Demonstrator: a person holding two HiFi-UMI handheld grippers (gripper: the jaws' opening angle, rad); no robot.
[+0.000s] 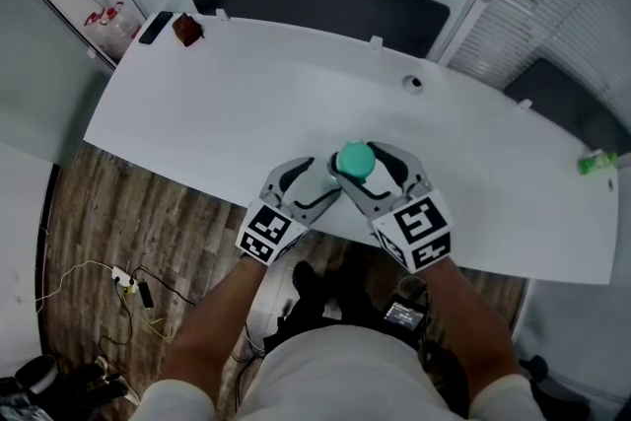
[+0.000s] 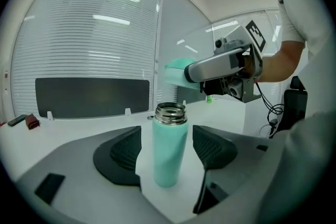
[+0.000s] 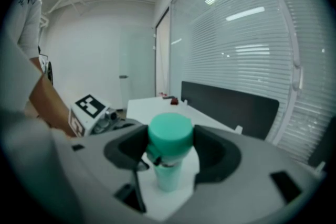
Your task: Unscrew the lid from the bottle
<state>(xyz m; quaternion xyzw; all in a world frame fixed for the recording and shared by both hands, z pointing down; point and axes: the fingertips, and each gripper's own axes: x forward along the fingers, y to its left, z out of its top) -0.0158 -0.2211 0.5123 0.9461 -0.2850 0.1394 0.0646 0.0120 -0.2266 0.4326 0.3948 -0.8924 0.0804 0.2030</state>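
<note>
A teal bottle (image 2: 169, 149) stands upright on the white table (image 1: 246, 113) near its front edge, its steel threaded neck bare. My left gripper (image 2: 167, 147) is open, with its pads either side of the bottle body and a small gap on each side. My right gripper (image 3: 169, 139) is shut on the teal lid (image 3: 169, 132), held just above the bottle (image 3: 168, 178). In the head view the lid (image 1: 355, 159) covers the bottle, the right gripper (image 1: 357, 165) surrounds it, and the left gripper (image 1: 325, 178) sits just to its left.
At the table's far left corner lie a black flat device (image 1: 155, 27) and a dark red object (image 1: 187, 30). A small round fitting (image 1: 413, 83) sits mid-back, a green item (image 1: 595, 163) at the right edge. Dark panels (image 1: 315, 0) line the back. Cables (image 1: 128, 283) lie on the floor.
</note>
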